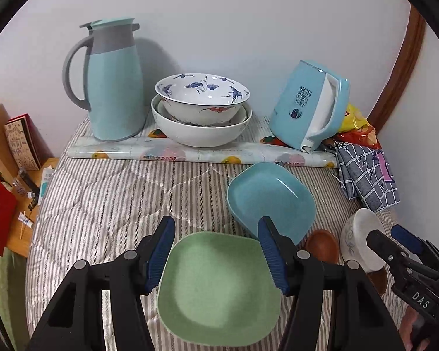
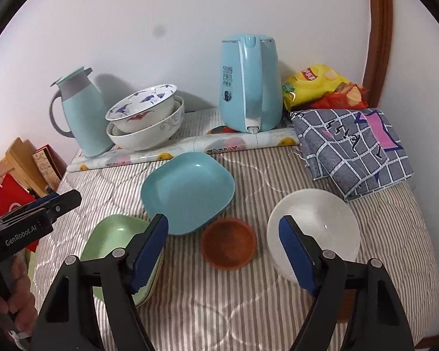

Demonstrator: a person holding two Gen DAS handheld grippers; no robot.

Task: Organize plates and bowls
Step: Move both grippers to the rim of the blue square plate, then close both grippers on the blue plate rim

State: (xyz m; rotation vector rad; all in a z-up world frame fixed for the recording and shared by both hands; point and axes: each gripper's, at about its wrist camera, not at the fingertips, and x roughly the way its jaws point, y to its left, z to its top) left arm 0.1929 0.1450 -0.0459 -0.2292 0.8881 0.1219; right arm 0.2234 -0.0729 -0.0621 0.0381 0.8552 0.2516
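Hovered, jaws apart, left gripper (image 1: 216,253) over green plate (image 1: 219,286), right gripper (image 2: 224,253) near brown bowl (image 2: 228,242); probably needed closing on rims to stack.

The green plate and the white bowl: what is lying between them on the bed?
A small brown dish lies between the green plate and the white bowl, apart from both on the striped quilt. The right wrist view shows it best.

The green plate (image 1: 219,286) looks matt and speckled, while the blue plate (image 2: 187,193) is smooth and slightly glossy. The stacked porcelain bowls (image 1: 202,111) shine, above striped quilted cloth bedding (image 1: 108,199).
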